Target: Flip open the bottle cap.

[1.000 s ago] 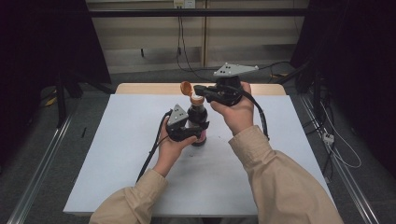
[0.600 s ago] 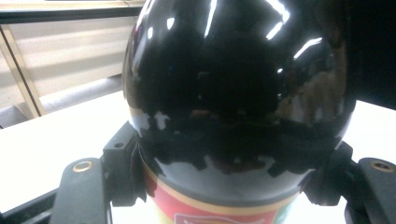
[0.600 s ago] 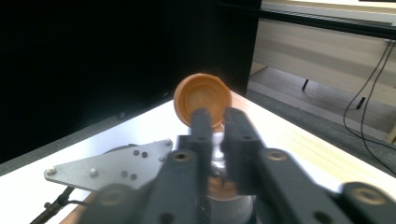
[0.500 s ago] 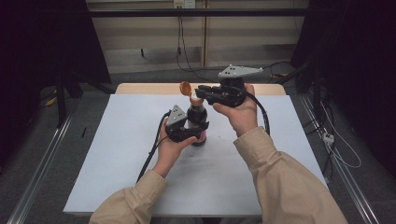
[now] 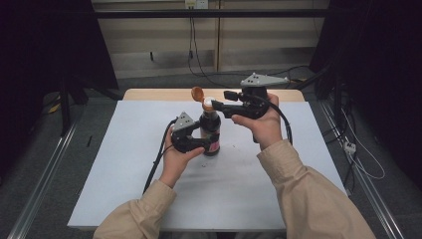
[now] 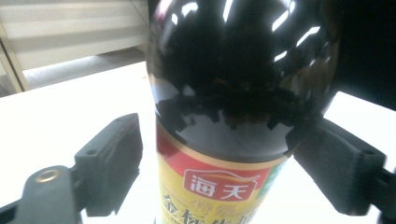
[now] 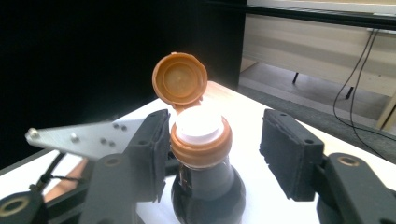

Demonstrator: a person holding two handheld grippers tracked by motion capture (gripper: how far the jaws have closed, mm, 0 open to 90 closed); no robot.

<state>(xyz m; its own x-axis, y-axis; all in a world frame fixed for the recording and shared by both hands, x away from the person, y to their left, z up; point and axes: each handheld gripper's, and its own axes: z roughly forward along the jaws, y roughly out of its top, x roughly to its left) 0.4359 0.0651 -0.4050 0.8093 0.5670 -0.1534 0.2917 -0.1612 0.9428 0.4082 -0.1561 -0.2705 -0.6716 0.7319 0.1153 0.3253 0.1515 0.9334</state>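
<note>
**Open bottle, loosened grips**

On the pale table (image 5: 124,169) before dark curtains, both grippers have just been opening. The left gripper (image 6: 219,163) stands spread around the soy sauce bottle (image 5: 210,133), its pads apart from the glossy dark glass. The right gripper (image 7: 212,154) brackets the neck, its left pad just beside the collar. The orange flip cap (image 7: 180,84) stands hinged back. A nudge could tip the tall, slick, unheld bottle and spill sauce.

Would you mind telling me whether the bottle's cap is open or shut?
Open. The hinged orange cap is flipped back, baring the white spout on the upright bottle.
</note>
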